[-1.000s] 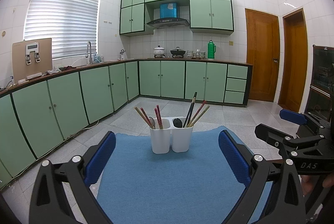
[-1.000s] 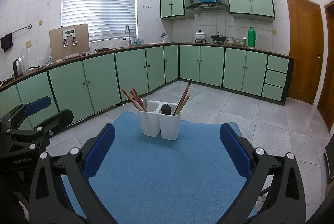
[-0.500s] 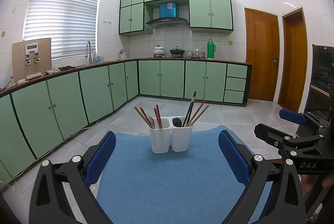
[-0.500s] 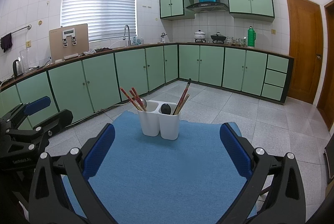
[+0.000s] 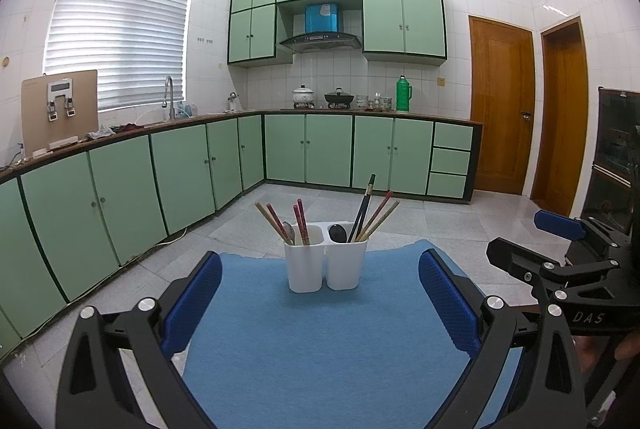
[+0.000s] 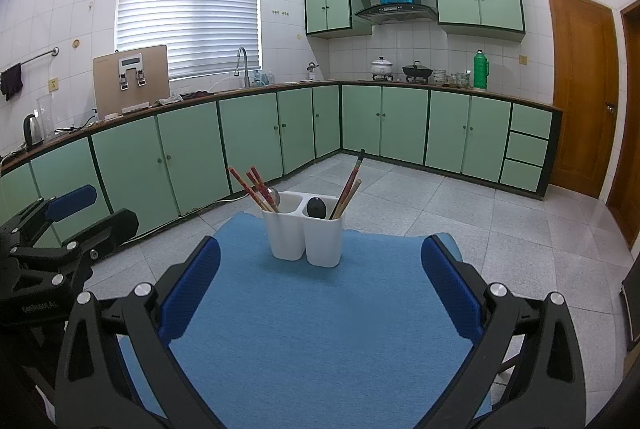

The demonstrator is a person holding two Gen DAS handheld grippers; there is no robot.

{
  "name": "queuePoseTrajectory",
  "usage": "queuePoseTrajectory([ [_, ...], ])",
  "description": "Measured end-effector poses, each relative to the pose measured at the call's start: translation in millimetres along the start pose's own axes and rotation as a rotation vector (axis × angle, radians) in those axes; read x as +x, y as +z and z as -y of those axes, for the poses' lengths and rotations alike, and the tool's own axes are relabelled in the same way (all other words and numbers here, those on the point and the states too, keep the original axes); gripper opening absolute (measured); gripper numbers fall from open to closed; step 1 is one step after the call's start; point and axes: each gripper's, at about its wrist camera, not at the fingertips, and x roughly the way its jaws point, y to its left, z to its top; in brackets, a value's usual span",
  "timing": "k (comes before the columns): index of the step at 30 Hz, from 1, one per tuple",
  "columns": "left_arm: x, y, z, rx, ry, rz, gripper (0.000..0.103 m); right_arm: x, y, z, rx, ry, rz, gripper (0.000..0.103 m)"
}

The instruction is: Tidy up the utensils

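While we hold both tools low over the blue mat (image 5: 320, 349), our left gripper (image 5: 320, 305) has its jaws spread wide with nothing between the blue pads, and our right gripper (image 6: 320, 289) is just as wide and just as empty. From the left wrist view, our right gripper shows at the right edge, beside the mat's right edge; from the right wrist view, our left gripper appears off the mat's left edge.

Near the mat's far edge, about midway along it, stands the white two-compartment utensil holder (image 5: 325, 267), upright, well apart from both sets of pads. Its left compartment holds red chopsticks (image 5: 301, 227) and a pale wooden pair leaning out to the left, with a metal spoon (image 5: 289, 230) tucked among them, bowl upward. Its right compartment holds a black spoon (image 5: 338, 232), bowl upward, at the inner side, and dark chopsticks (image 5: 366, 207) together with reddish and pale wooden ones, all leaning to the right. We see the same holder in the right wrist view (image 6: 307, 239), turned a little, with the same split of sticks between the two sides.

Nothing else lies on the mat. Beyond it are a pale tiled floor (image 5: 400, 217) and green base cabinets (image 5: 180, 177).
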Motion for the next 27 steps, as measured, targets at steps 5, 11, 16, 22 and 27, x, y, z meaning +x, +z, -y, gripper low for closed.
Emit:
queuePoseTrajectory([
  [5,0.0,0.2,0.0,0.002,0.001,0.001,0.097,-0.5,-0.6,0.9,0.000,0.000,0.002,0.098],
  [11,0.0,-0.8,-1.3,0.005,-0.001,0.003,0.097,-0.6,-0.6,1.5,0.000,0.000,0.001,0.098],
  [16,-0.6,-1.4,-1.0,0.006,-0.002,0.003,0.097,-0.6,-0.5,1.4,0.000,0.000,0.001,0.098],
  [22,0.0,-2.2,-0.5,0.003,-0.002,0.002,0.097,-0.9,-0.6,2.2,0.001,-0.001,0.000,0.098],
  [27,1.4,-3.3,0.0,0.004,-0.001,-0.001,0.097,-0.7,-0.9,3.4,0.001,-0.001,0.000,0.098],
])
